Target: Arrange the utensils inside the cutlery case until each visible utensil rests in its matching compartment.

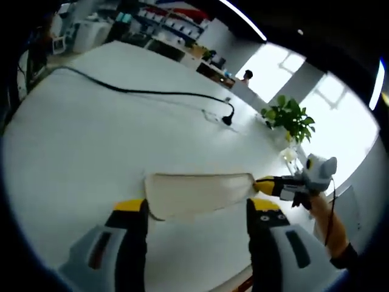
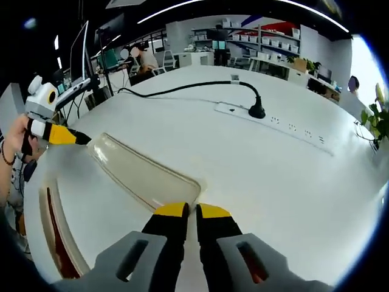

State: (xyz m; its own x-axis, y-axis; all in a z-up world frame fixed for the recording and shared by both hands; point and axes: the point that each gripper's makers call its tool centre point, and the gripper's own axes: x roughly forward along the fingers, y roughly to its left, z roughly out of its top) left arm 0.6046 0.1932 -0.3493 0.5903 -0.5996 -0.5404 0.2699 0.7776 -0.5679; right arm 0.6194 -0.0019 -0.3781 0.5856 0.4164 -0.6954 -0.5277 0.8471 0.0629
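Left gripper view: left gripper (image 1: pixel 197 214) jaws wide apart, nothing between them. The cutlery case (image 1: pixel 197 193), a pale translucent shell, lies on the white table (image 1: pixel 91 134) just ahead of the tips, long axis crosswise to the jaws. The right gripper (image 1: pixel 262 185) touches the case's right end.

Right gripper view: right gripper (image 2: pixel 192 212) jaws nearly together at the case's (image 2: pixel 143 173) near end; cannot tell if they pinch its rim. The case runs away up-left, where the left gripper (image 2: pixel 70 136) tip meets its far end. No utensils visible near the case.
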